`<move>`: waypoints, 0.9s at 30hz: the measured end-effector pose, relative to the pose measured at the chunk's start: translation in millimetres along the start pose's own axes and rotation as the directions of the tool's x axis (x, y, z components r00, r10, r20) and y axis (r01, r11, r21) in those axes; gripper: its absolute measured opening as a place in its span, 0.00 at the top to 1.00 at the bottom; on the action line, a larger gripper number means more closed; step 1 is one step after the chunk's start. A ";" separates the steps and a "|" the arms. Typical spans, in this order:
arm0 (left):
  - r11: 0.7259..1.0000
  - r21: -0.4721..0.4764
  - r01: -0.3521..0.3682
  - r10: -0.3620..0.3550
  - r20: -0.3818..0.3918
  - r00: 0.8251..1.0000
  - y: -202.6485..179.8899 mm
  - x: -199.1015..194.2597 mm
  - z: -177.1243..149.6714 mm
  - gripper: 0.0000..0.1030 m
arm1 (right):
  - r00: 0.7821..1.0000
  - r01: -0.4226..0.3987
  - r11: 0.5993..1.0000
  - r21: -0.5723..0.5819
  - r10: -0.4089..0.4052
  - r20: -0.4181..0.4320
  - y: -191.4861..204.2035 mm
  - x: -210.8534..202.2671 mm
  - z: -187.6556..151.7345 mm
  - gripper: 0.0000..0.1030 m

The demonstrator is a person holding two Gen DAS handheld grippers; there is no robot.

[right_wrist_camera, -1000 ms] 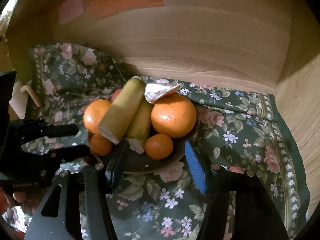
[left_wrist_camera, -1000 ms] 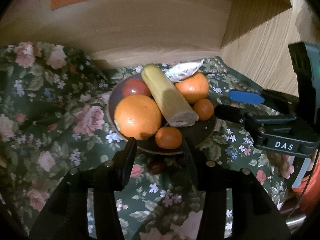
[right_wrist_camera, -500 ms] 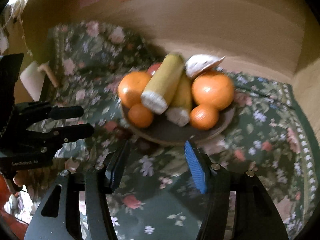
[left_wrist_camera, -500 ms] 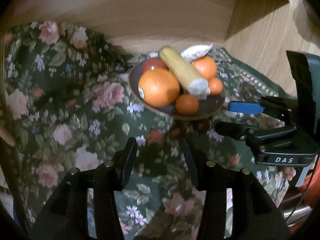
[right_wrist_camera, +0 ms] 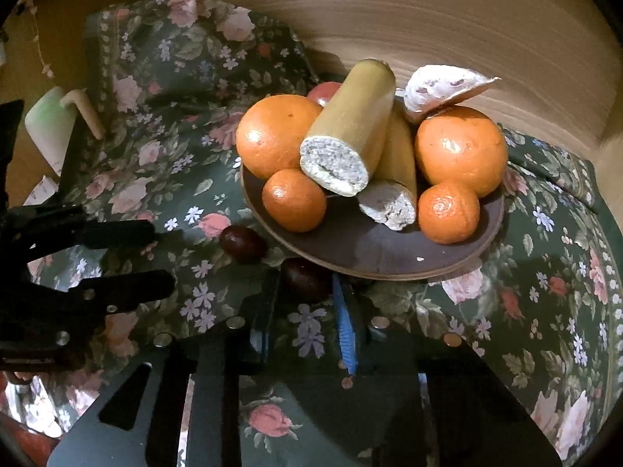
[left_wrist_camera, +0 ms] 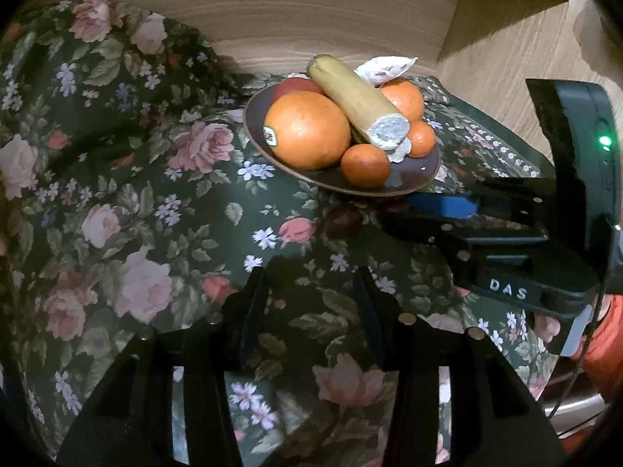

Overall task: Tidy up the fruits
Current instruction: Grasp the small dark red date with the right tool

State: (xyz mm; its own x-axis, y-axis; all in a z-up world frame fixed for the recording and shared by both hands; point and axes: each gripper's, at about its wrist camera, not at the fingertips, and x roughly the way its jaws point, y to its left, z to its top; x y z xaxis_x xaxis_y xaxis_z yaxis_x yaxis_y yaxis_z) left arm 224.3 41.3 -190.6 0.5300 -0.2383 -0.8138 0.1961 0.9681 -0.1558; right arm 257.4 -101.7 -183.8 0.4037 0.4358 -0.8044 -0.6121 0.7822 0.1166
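A dark brown plate (right_wrist_camera: 373, 257) holds two large oranges (right_wrist_camera: 459, 148), two small mandarins (right_wrist_camera: 294, 199), two cut banana pieces (right_wrist_camera: 350, 132), a red fruit (right_wrist_camera: 325, 91) and a peel piece (right_wrist_camera: 444, 87). Two dark grapes lie on the floral cloth in front of it: one (right_wrist_camera: 242, 242) to the left, one (right_wrist_camera: 305, 278) between my right gripper's (right_wrist_camera: 305, 299) fingers. The jaws are close around it; contact is unclear. My left gripper (left_wrist_camera: 309, 292) is open and empty over the cloth, short of the plate (left_wrist_camera: 412, 183). The grape (left_wrist_camera: 342, 221) shows beside the right gripper (left_wrist_camera: 440, 210).
The floral cloth (left_wrist_camera: 136, 194) covers the surface, bunched up at the back left. A wooden wall (right_wrist_camera: 447, 19) stands behind the plate. A pale green cup with a handle (right_wrist_camera: 54, 124) sits at the far left edge.
Both grippers pulled back and lower from the plate. The right gripper's jaws narrowed around a dark grape in front of the plate. Two grapes came into view.
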 end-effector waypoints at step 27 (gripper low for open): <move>0.999 0.036 -0.019 0.019 0.001 1.000 -24.1 22.7 31.8 0.77 | 0.994 0.019 0.999 0.049 -0.024 0.109 -32.5 -55.7 -8.9 0.78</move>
State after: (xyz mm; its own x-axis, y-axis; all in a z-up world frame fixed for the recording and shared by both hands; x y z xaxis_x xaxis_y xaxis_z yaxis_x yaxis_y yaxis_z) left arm 257.9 10.1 -187.6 0.5343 -0.2200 -0.8162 0.2159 0.9690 -0.1199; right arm 248.7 -155.3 -148.0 0.4901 0.4627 -0.7387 -0.5704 0.8111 0.1296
